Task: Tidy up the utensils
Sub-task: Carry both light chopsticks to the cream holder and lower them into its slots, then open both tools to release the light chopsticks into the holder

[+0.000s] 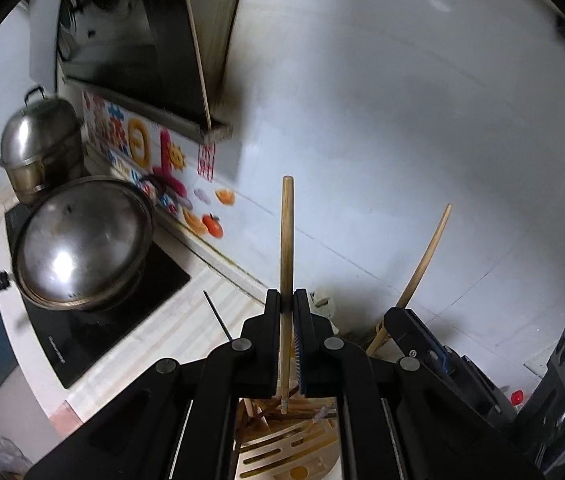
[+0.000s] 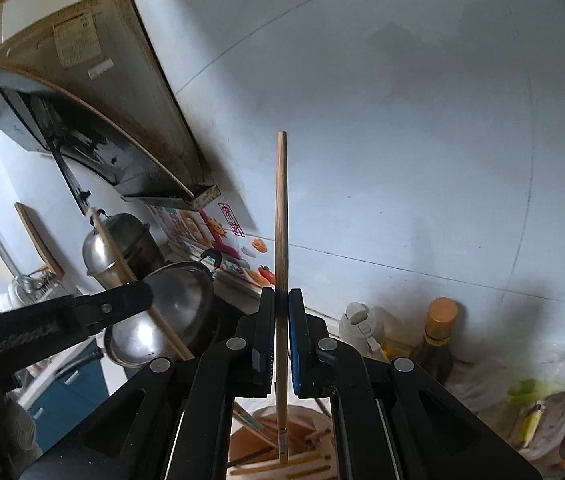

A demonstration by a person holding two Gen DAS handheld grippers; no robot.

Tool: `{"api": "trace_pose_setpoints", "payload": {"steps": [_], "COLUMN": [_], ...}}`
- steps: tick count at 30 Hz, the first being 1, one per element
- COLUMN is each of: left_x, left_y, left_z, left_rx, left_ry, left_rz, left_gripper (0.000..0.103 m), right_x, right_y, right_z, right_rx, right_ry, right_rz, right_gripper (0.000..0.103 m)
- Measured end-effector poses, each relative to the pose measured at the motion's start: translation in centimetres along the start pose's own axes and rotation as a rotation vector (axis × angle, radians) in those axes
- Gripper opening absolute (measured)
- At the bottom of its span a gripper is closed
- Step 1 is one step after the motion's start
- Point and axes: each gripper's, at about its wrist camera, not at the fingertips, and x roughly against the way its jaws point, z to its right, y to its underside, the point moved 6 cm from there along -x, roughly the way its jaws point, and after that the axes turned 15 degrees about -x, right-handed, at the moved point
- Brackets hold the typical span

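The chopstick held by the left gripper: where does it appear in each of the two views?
Left wrist view: chopstick upright at centre, clamped in the left gripper.
Right wrist view: same chopstick slanting at left, held by that gripper.
Shared landmark: domed pot lid.

Red sticker (image 2: 230, 220) on the wall left of the right gripper bears Chinese characters, illegible. Cooktop (image 1: 82, 320) brand mark unreadable.

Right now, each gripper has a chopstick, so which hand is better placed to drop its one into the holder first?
Probably the right gripper: its chopstick stands upright with the lower tip already inside the holder. The left gripper holds its chopstick slightly above.
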Motion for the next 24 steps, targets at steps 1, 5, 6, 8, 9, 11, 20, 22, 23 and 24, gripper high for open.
{"api": "trace_pose_setpoints", "payload": {"steps": [1,5,6,8,9,11,20,22,23,24], "left_x": [-0.7,-2.4,-2.6,-3.0,-3.3,-3.7,-3.6,-3.4,-3.2,-2.9], "left_y": [0.3,1.3,1.6,2.0,2.1,2.3,2.9,3.2,3.3,3.5], "left_z": [0.0,0.1,0.2,0.4,0.4,0.4,0.5,0.6,0.5,0.6], "left_rx": [0.004,0.018,0.020,0.022,0.027,0.030,0.038,0.047,0.052,0.055], "left_ry": [0.012,0.046,0.050,0.062,0.068,0.076,0.103,0.108,0.107,0.108], "left_rz": [-0.012,-0.053,-0.058,-0.071,-0.076,-0.085,-0.102,-0.111,-0.117,-0.122], "left_gripper": [0.004,0.004,0.004,0.004,0.004,0.004,0.005,0.006,0.006,0.006], "right_x": [-0.3,-1.0,-1.0,-0.9,-0.9,-0.9,-0.7,-0.7,-0.7,-0.5], "right_y": [0.3,0.9,0.9,1.0,1.1,1.3,3.1,3.5,3.6,3.8], "right_z": [0.2,0.9,1.0,1.1,1.1,1.2,1.3,1.4,1.5,1.7], "right_rx": [0.002,0.006,0.007,0.019,0.024,0.032,0.085,0.093,0.092,0.088], "right_ry": [0.004,0.010,0.009,0.011,0.006,0.009,0.002,-0.001,-0.001,-0.004], "right_rz": [0.003,0.018,0.026,0.047,0.053,0.060,0.031,-0.007,-0.030,-0.051], "right_gripper": [0.006,0.006,0.006,0.006,0.006,0.006,0.006,0.007,0.007,0.007]}}
